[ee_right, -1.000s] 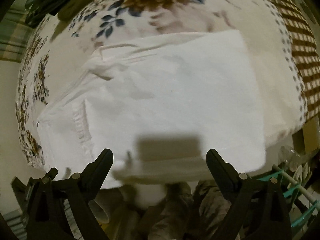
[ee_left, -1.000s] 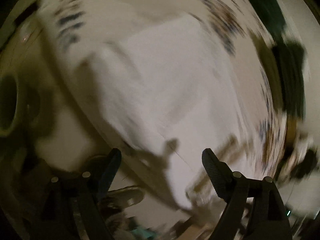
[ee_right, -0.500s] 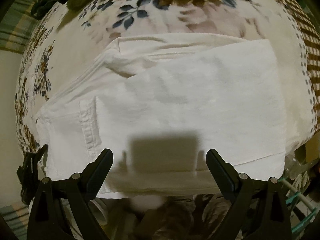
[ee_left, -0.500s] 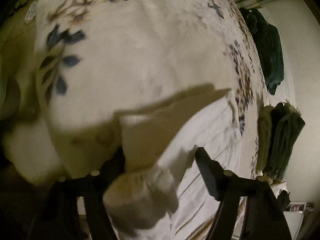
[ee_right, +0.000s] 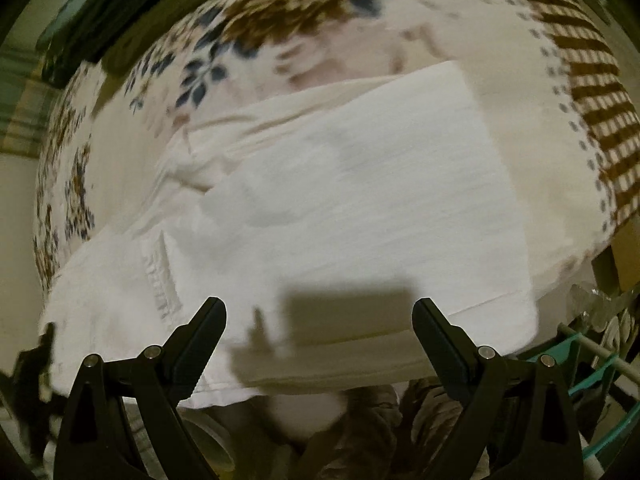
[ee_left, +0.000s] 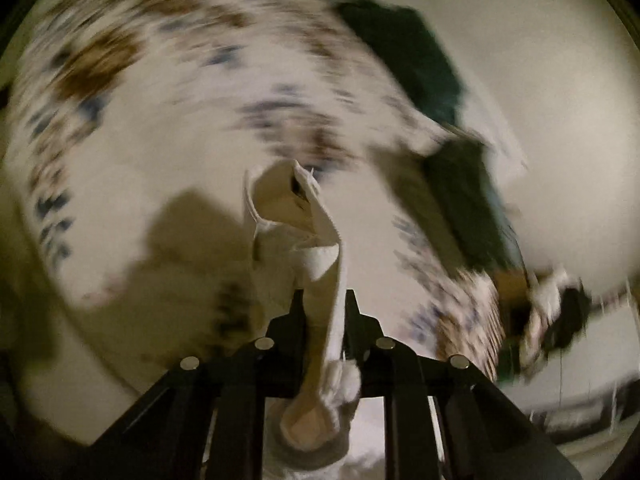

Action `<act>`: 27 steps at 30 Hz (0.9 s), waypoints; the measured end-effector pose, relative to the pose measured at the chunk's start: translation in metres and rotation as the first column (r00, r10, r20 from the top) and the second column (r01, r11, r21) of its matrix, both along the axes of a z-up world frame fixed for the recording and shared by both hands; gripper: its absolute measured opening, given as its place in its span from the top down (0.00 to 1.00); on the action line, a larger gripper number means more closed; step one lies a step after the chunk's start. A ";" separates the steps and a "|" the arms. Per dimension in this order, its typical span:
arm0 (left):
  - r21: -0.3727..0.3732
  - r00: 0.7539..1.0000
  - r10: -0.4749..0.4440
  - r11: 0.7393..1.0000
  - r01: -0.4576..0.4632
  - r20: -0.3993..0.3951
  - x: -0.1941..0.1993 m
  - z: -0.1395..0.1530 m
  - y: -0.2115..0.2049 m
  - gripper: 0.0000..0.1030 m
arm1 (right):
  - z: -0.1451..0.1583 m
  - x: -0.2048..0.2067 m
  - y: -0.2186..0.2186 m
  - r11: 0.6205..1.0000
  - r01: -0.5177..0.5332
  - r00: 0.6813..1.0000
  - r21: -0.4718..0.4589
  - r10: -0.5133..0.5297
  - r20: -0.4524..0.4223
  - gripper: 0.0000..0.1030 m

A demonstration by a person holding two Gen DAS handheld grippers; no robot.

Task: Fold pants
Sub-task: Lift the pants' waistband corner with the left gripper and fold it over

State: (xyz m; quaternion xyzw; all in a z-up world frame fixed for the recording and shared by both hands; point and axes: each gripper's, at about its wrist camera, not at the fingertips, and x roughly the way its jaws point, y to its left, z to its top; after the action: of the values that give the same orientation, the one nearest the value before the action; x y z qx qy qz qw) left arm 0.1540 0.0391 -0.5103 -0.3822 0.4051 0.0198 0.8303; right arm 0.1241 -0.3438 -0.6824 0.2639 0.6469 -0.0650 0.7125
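White pants [ee_right: 340, 216] lie folded in half on a floral bedspread [ee_right: 304, 24], with the waistband and pocket seam at the left. My right gripper [ee_right: 319, 312] is open and empty, hovering over the near edge of the pants. In the blurred left wrist view, my left gripper [ee_left: 323, 304] is shut on a bunched white edge of the pants [ee_left: 296, 216], which stands up between the fingers above the bedspread [ee_left: 168, 128].
Dark green clothing [ee_left: 416, 64] lies at the far side of the bed by a pale wall. A teal wire rack [ee_right: 588, 364] and clutter sit below the bed's near right edge. The bedspread's checked border [ee_right: 592, 92] runs along the right.
My left gripper has closed on the pants edge and swung round quickly, lifting the fabric. My right gripper has stayed open and shifted slightly over the pants.
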 end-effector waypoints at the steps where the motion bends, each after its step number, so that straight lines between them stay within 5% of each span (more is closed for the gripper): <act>1: 0.018 0.999 -0.044 0.999 0.044 0.017 0.002 0.011 -0.019 0.87 | 0.003 -0.004 -0.011 1.000 0.022 1.000 0.002 -0.022 0.008 0.07; 6: 0.068 0.944 -0.325 0.945 0.321 0.052 0.006 0.036 -0.147 0.87 | 0.018 -0.022 -0.061 0.994 0.106 0.994 0.003 -0.106 0.040 0.07; 9: 0.058 0.888 -0.461 0.886 0.459 0.009 0.001 0.021 -0.229 0.87 | 0.025 -0.040 -0.103 0.986 0.165 0.985 -0.008 -0.164 0.048 0.07; 13: 0.102 0.781 -0.619 0.775 0.624 -0.081 -0.007 -0.018 -0.328 0.87 | 0.033 -0.069 -0.164 0.969 0.241 0.970 -0.046 -0.239 0.049 0.07; 15: 0.102 0.719 -0.666 0.716 0.691 -0.199 -0.006 -0.048 -0.365 0.84 | 0.032 -0.079 -0.189 0.963 0.263 0.965 -0.064 -0.261 0.039 0.07; 17: 0.070 0.678 -0.674 0.692 0.718 -0.291 -0.004 -0.069 -0.380 0.74 | 0.030 -0.087 -0.210 0.958 0.276 0.961 -0.072 -0.275 0.030 0.07; 20: 0.017 0.626 -0.721 0.651 0.759 -0.299 -0.014 -0.073 -0.386 0.61 | 0.028 -0.092 -0.233 0.954 0.293 0.956 -0.058 -0.291 0.029 0.07; 22: 0.048 0.608 -0.733 0.626 0.778 -0.305 -0.022 -0.060 -0.382 0.30 | 0.026 -0.091 -0.240 0.956 0.294 0.955 -0.009 -0.294 0.040 0.07; 24: 0.035 0.615 -0.730 0.636 0.771 -0.298 -0.027 -0.047 -0.368 0.28 | 0.024 -0.089 -0.242 0.957 0.288 0.956 0.033 -0.289 0.044 0.07; 27: 0.090 0.683 -0.663 0.694 0.714 -0.306 -0.035 -0.027 -0.329 0.28 | 0.020 -0.077 -0.229 0.958 0.252 0.964 0.134 -0.261 0.051 0.07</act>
State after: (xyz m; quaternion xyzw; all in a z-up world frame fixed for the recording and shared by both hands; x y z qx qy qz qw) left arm 0.1187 -0.2903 -0.5369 -0.1087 0.6162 -0.2066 0.7522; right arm 0.0466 -0.5723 -0.6625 0.3922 0.5855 -0.1067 0.7014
